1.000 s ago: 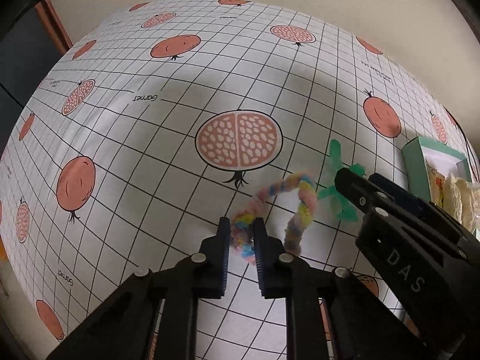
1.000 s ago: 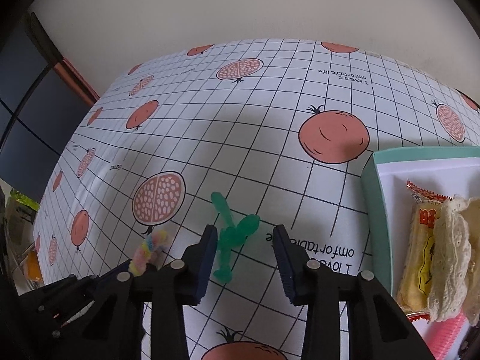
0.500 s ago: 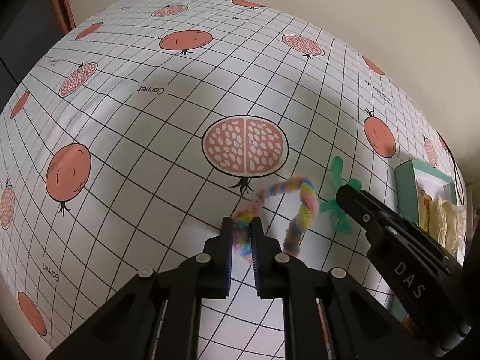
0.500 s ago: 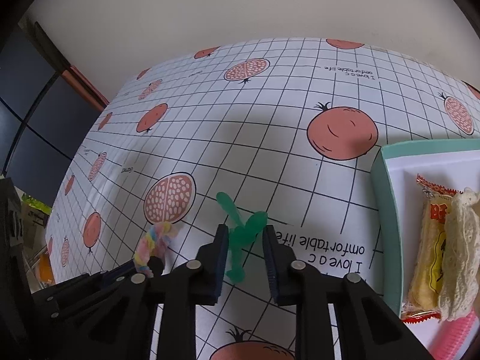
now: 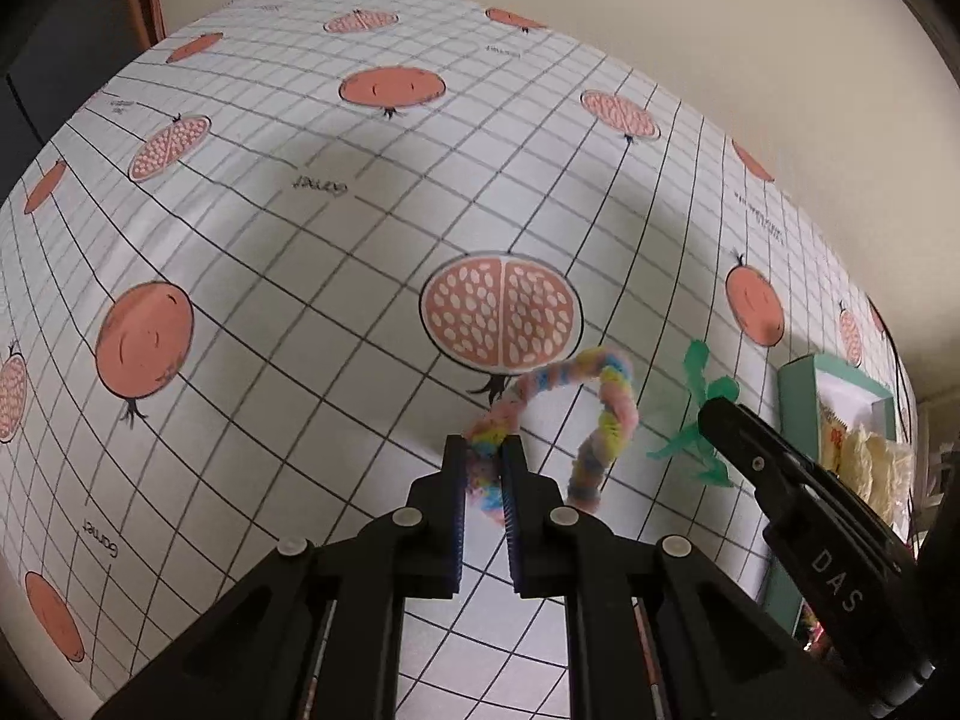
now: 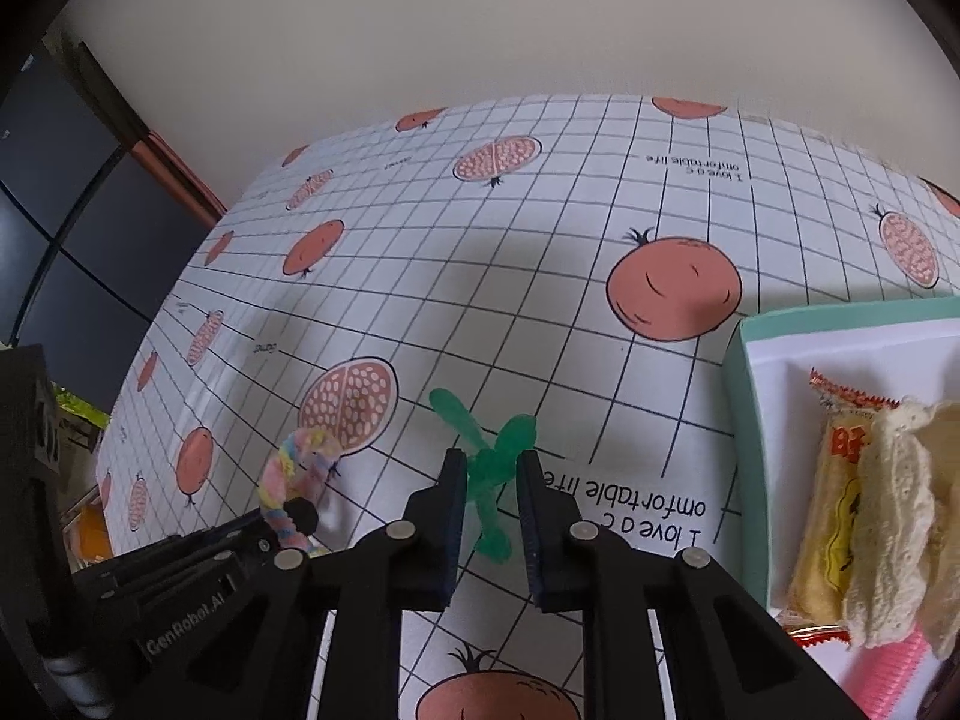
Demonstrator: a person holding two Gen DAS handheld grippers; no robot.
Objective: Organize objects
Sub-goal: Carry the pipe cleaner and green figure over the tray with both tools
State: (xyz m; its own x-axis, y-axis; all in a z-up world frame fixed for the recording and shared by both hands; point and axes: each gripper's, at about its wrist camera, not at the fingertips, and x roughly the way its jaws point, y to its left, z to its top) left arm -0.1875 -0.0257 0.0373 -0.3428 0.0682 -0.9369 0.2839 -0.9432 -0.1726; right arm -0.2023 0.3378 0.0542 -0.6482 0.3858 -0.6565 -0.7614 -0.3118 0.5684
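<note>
Left gripper (image 5: 483, 471) of mine is pinched tight on one end of the rainbow pipe cleaner (image 5: 591, 414), jaws nearly together with the fuzzy strand squeezed between them. It arches up and over from my grip, then drops to a free end just right of my right finger. Whether that free end touches the tablecloth (image 5: 288, 276), I can't tell.

Over on the other side, my right gripper (image 6: 491, 480) is closed in on the green plastic clip (image 6: 489, 456), jaws pressing its middle from both sides; its two rounded tips poke out past my fingertips and a third points back toward me. From the left camera I see that same green clip (image 5: 696, 414) held at the tip of the right gripper (image 5: 714, 414), just beyond the pipe cleaner.

Beyond both grips, a checked tablecloth printed with pomegranates, one cut-open fruit right behind the pipe cleaner's arch.

Off to the right sits a mint-green box (image 6: 750, 348) with a white inside, near the clip but apart from it. In it lie a yellow snack packet (image 6: 831, 492), a piece of cream lace (image 6: 894, 516) draped against it, and something pink (image 6: 888, 678) at the near end.

Farthest back, a plain pale wall (image 6: 480, 24).
</note>
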